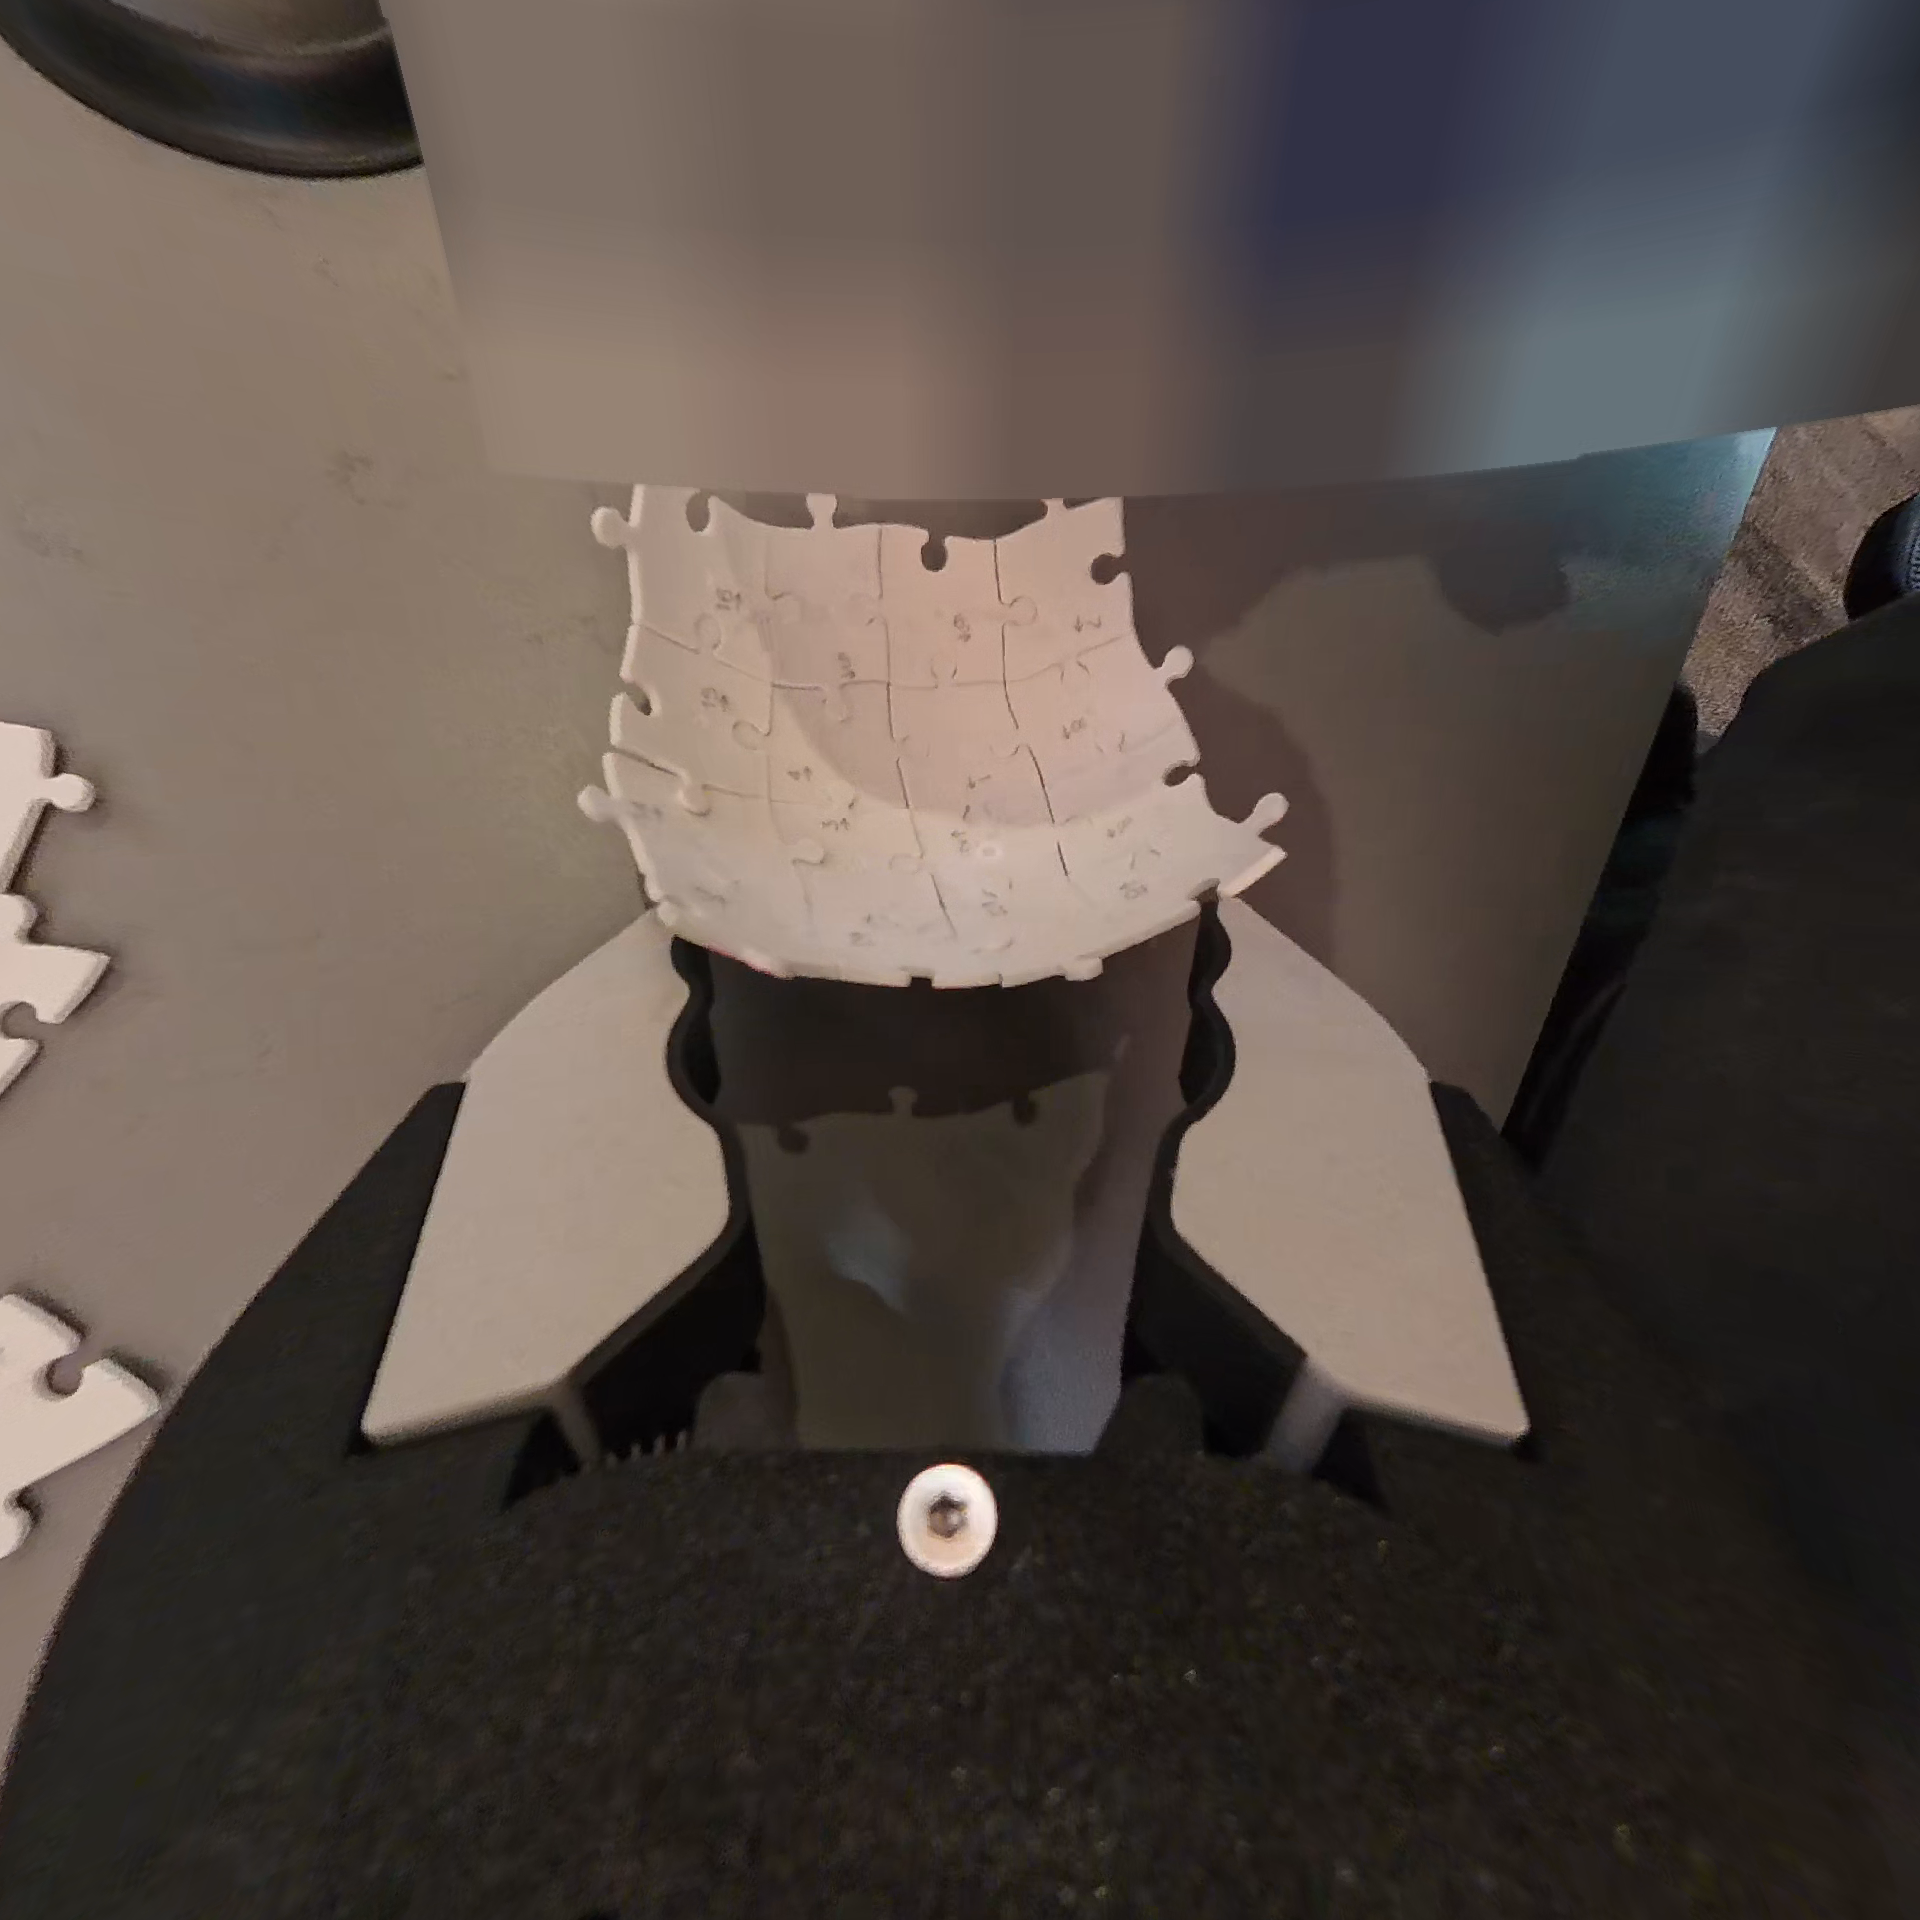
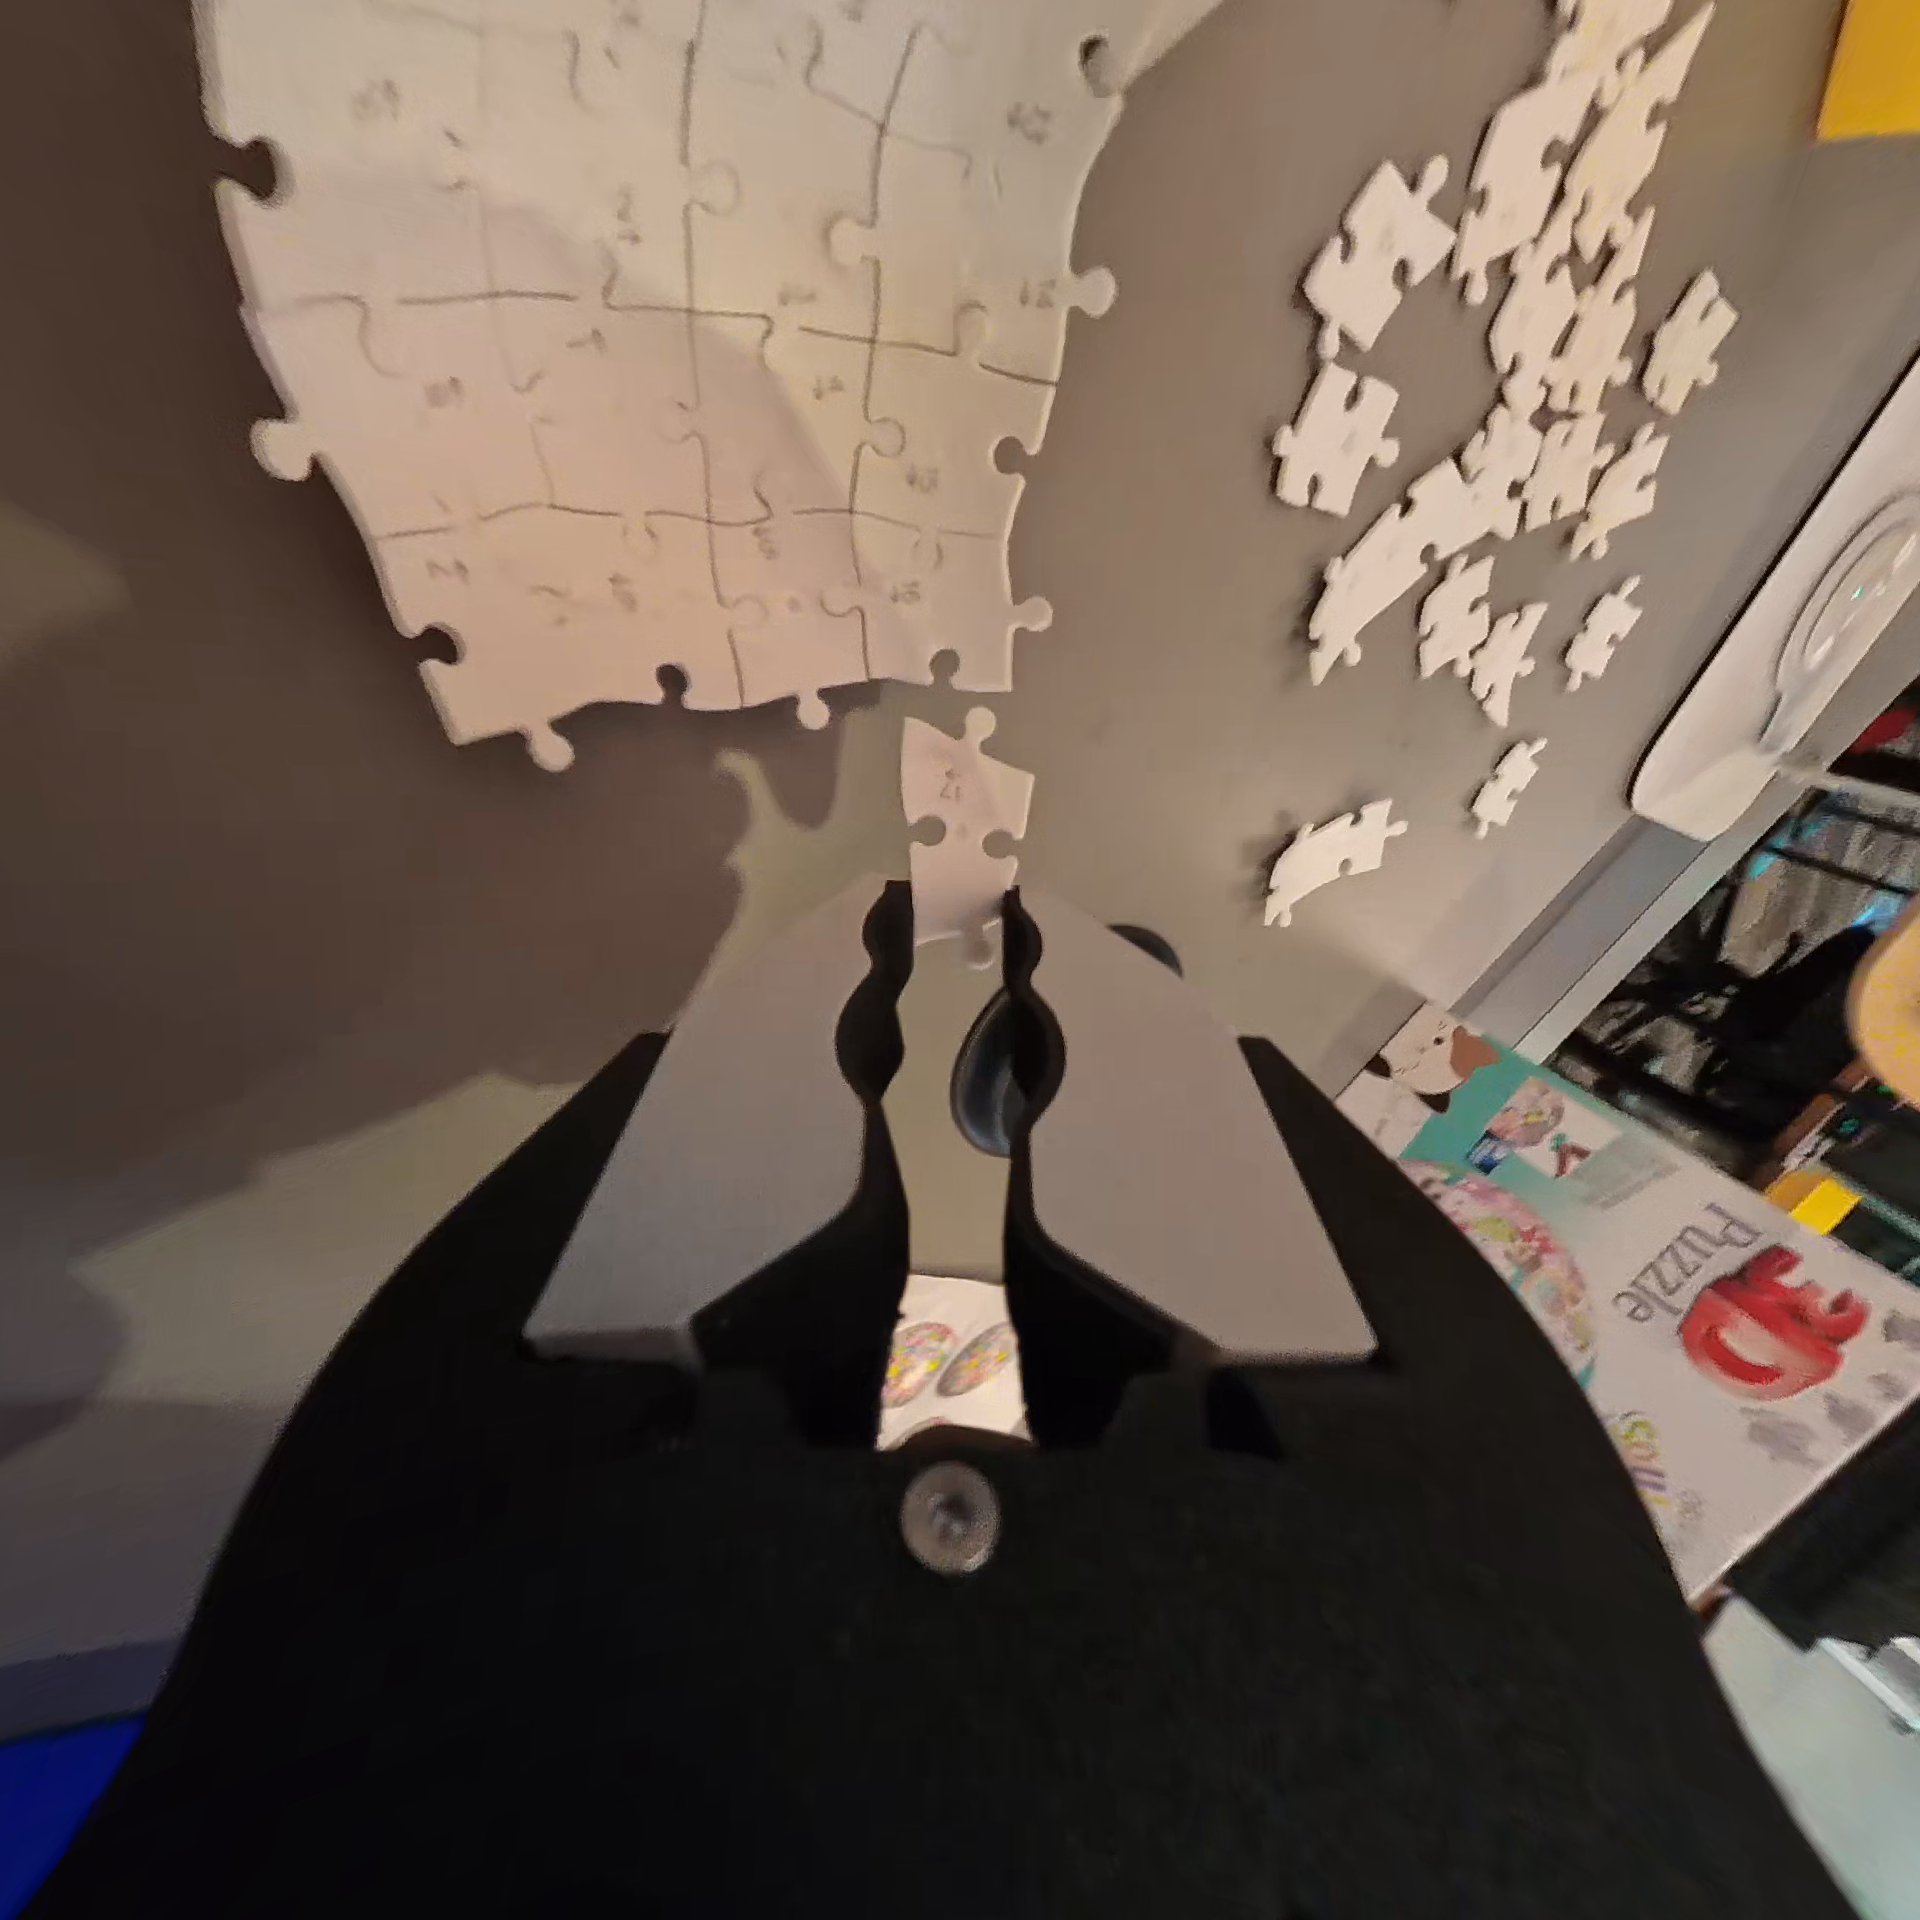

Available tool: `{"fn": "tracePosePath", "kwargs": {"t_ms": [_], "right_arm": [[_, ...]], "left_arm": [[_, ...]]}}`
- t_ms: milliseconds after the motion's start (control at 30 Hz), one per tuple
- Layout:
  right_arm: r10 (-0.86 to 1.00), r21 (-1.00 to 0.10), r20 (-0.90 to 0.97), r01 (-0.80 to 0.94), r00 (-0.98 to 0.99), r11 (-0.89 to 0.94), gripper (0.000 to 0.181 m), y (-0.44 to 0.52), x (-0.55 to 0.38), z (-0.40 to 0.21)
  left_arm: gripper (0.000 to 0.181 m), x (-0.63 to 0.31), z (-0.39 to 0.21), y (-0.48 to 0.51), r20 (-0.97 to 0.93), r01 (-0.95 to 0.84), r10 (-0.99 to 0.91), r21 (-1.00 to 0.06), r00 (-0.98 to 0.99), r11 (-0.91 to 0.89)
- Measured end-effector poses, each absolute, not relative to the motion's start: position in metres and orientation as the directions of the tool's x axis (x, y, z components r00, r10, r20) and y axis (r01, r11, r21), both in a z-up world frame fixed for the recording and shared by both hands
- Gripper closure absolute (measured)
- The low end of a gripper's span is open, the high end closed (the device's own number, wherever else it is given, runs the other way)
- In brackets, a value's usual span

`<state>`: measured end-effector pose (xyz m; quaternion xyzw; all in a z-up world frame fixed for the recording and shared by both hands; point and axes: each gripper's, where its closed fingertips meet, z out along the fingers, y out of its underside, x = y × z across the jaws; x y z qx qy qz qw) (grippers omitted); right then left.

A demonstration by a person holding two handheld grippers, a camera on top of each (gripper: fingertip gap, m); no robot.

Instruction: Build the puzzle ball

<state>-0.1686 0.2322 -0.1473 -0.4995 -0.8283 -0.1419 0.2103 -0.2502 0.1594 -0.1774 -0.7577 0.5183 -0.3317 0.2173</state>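
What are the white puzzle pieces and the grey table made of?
The puzzle piece in the right tongs and the joined curved section look like matte white plastic: stiff, holding a bowl-like curve, though coated card is possible. The table looks like smooth grey laminate or painted board, with a dull sheen.

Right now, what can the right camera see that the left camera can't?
Only the right wrist view shows the right gripper pinching a single puzzle piece, a big scatter of loose pieces, and the colourful puzzle box. Only the left wrist view shows the left gripper, open just below the curved section's edge, and a black ring. Both show the joined curved section over the grey table.
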Motion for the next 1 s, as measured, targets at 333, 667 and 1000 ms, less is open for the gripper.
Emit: {"fn": "tracePosePath", "kwargs": {"t_ms": [333, 667, 1000], "right_arm": [[0.706, 0.103, 0.503, 0.845, -0.499, 0.524, 0.165, 0.229, -0.173, -0.159], [0.680, 0.138, 0.513, 0.833, -0.523, 0.536, 0.165, 0.238, -0.175, -0.161], [0.662, 0.176, 0.495, 0.811, -0.562, 0.558, 0.165, 0.247, -0.179, -0.169]], "left_arm": [[0.094, -0.250, -0.176, 0.160, 0.279, -0.637, -0.929, -0.677, 0.241, -0.369], [0.094, -0.251, -0.173, 0.163, 0.280, -0.627, -0.927, -0.682, 0.250, -0.375], [0.094, -0.255, -0.167, 0.166, 0.303, -0.604, -0.918, -0.691, 0.255, -0.396]]}}
